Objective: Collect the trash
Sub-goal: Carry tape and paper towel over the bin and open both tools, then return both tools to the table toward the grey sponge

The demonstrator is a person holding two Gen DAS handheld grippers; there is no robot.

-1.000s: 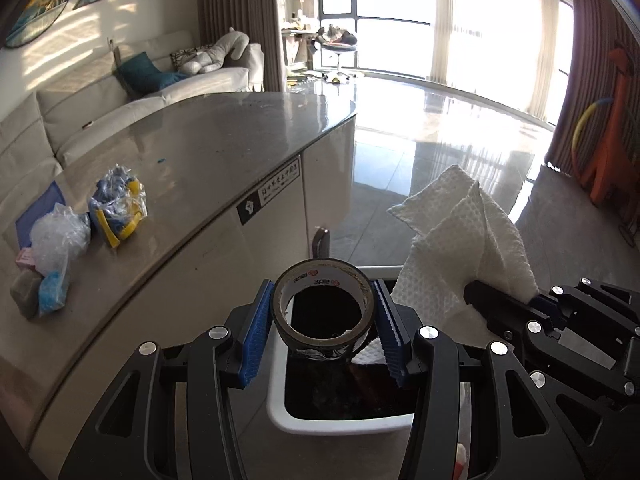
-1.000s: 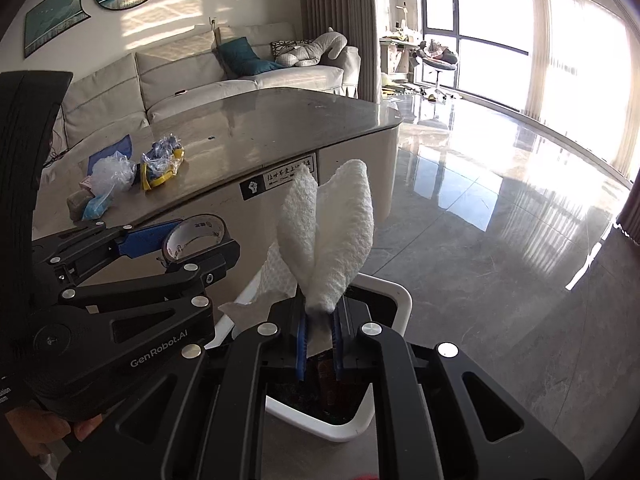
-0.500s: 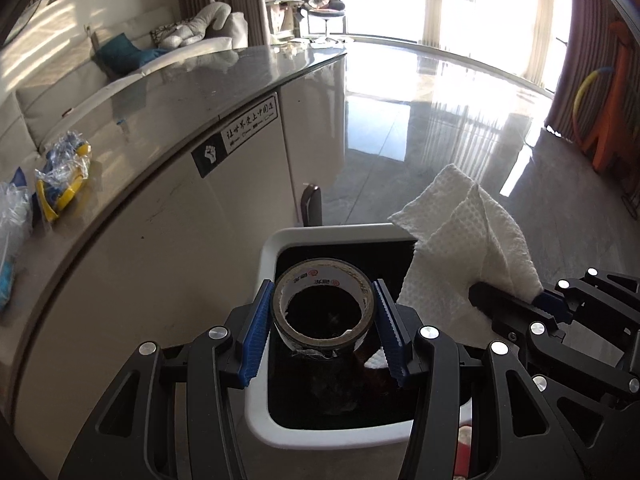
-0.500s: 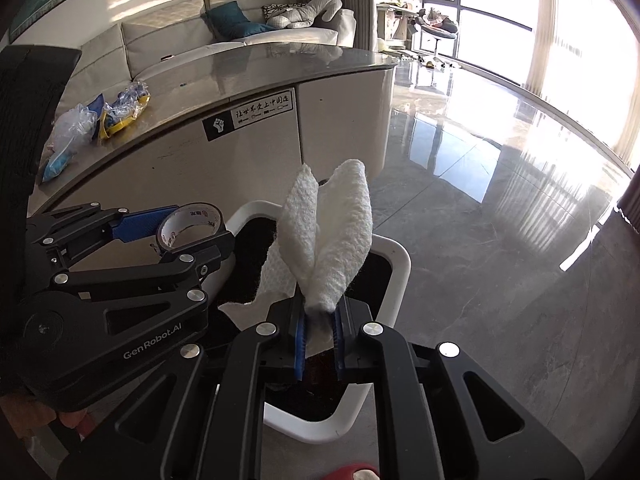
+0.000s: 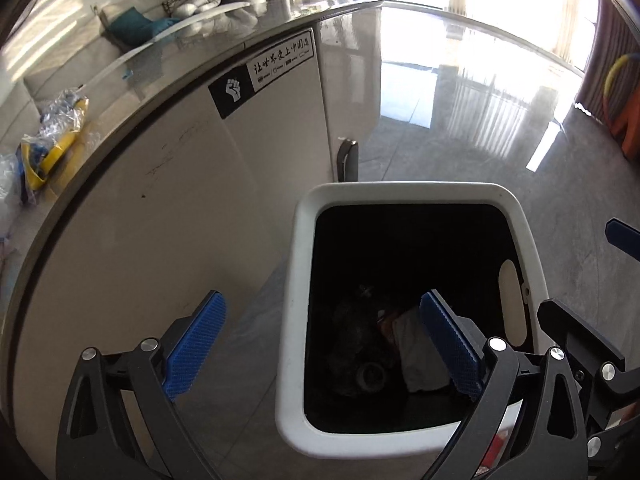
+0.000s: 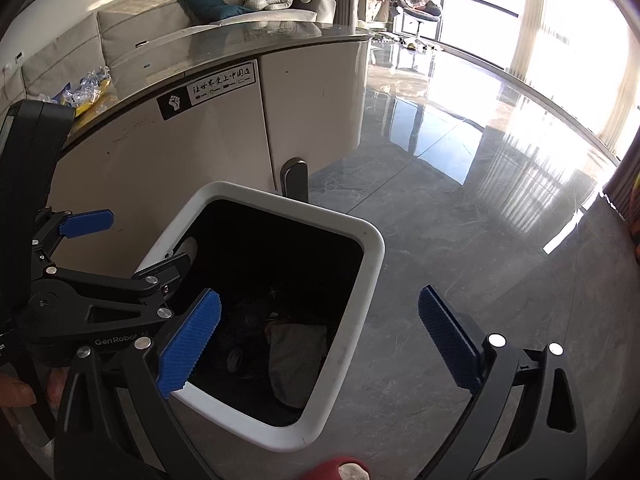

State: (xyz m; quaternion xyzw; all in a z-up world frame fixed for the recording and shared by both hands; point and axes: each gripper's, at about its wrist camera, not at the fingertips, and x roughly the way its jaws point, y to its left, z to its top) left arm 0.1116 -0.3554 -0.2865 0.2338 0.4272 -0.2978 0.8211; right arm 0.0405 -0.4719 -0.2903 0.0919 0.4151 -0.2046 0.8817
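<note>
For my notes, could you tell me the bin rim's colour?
White, clearest on the bin rim in the left wrist view.

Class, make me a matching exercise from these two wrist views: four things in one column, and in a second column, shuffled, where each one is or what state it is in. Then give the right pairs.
Things
1. tape roll
2. paper towel
3. yellow and blue wrappers
4. left gripper

Places or states
A. on the counter top
B. jaws opening, nothing between the pads
C. pale sheet lying in the bin, beside the roll
D. small ring at the bottom of the bin

Pairs: 1-D, 2-C, 3-A, 4-B
</note>
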